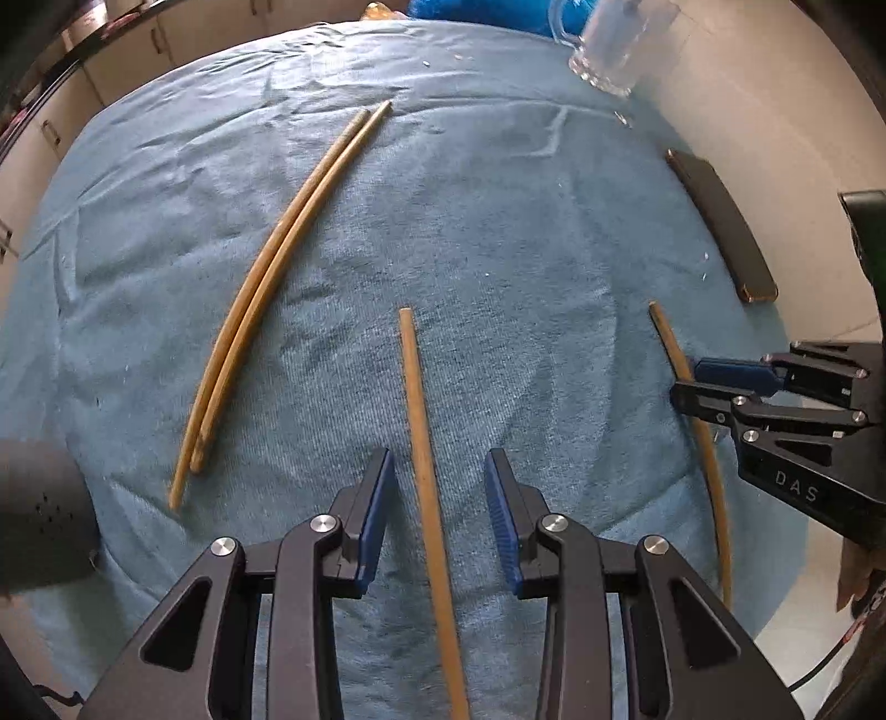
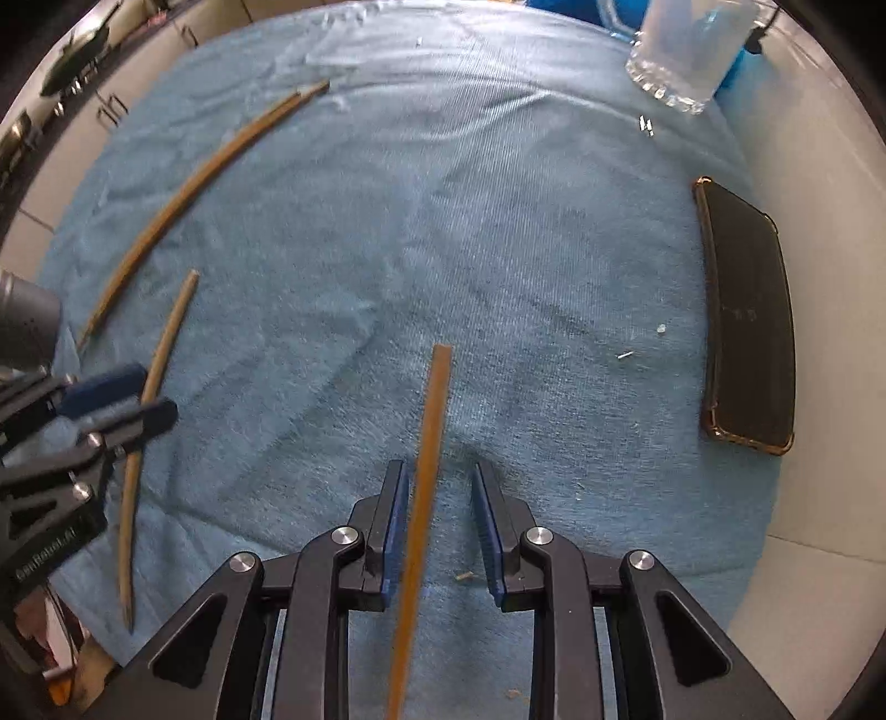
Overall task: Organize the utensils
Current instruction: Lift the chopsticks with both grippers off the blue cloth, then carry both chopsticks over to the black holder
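Left claw (image 1: 440,518) released astride one chopstick (image 1: 423,471), right claw (image 2: 440,529) released astride another (image 2: 426,471), chopstick pair (image 1: 266,277) apart on blue towel (image 1: 498,249), glass mug (image 1: 614,44), phone (image 2: 747,315)

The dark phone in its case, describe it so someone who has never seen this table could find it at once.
Start at the blue towel that covers the table, then go to its right edge, nearer than the clear glass mug. There lies the flat black rectangular phone in a brown-rimmed case. Everything else lying on the towel is a thin wooden chopstick.
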Motion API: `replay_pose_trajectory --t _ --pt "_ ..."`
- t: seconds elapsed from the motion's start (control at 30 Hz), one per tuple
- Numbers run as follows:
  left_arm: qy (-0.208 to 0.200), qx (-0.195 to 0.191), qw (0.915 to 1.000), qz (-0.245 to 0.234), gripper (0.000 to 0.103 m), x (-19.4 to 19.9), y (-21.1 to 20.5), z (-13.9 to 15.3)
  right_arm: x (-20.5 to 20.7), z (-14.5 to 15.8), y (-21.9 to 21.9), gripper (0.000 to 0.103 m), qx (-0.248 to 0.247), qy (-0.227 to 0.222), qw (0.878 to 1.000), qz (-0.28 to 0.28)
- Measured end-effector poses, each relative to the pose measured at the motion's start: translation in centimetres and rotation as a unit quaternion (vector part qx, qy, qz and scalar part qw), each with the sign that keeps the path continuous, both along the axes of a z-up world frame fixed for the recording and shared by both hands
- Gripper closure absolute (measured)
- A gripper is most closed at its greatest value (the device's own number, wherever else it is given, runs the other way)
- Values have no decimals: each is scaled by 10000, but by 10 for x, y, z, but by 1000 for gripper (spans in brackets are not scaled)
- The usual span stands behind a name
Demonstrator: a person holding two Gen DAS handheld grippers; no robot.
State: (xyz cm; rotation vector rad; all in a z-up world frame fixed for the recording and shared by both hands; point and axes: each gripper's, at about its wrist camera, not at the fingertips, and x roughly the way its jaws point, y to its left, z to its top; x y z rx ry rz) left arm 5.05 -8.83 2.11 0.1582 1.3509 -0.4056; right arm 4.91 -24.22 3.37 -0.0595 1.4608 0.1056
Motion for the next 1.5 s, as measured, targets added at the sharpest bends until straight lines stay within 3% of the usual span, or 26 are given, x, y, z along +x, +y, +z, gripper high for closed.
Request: replay_pose_trajectory --t 0.1,0.23,0.27,0.3,0.33,0.37,0.43,0.5,0.6,0.77,0.83,1.03,1.3,1.5 --pt "113 208 9993 -296 68 10 -13 -1 5 -1 2 77 -53 158 9999 45" --pt "176 93 9990 -405 63 19 -23 -4 11 -1 4 77 -32 258 9995 180" --pt "89 39 9994 -345 69 19 -21 -3 14 -2 4 78 -47 224 9995 211" --pt "-17 56 9996 -278 97 18 -19 -4 14 -2 6 80 -56 173 9996 230" --pt "-29 -16 9997 -230 97 18 -16 -4 13 -2 8 86 -47 128 9996 232" --pt "-74 -79 9998 -189 97 15 -12 -3 10 -1 11 93 -35 39 9997 241" --pt "-303 -236 9992 -81 97 6 -3 3 5 1 15 95 68 -123 9997 207" --pt "-590 -337 9977 -17 97 -6 6 14 -3 3 14 95 413 -354 9985 75" --pt "-1066 -525 9929 73 97 -29 23 37 -19 8 12 95 593 -751 9954 -62" --pt "-1518 -861 9843 279 97 -57 57 62 -57 34 12 95 840 -1518 9847 -177" --pt "-1768 -983 9787 348 97 -73 67 73 -79 52 18 95 739 -2015 9767 -88" --pt "-2522 -1136 9593 575 97 -108 82 100 -118 94 24 95 1042 -2935 9502 -69" --pt "-3524 -1365 9222 825 97 -158 115 146 -152 129 46 95 1264 -3679 9212 -46" --pt "-3854 -1636 9009 1141 97 -168 150 177 -154 149 60 95 1523 -3970 9051 -6"
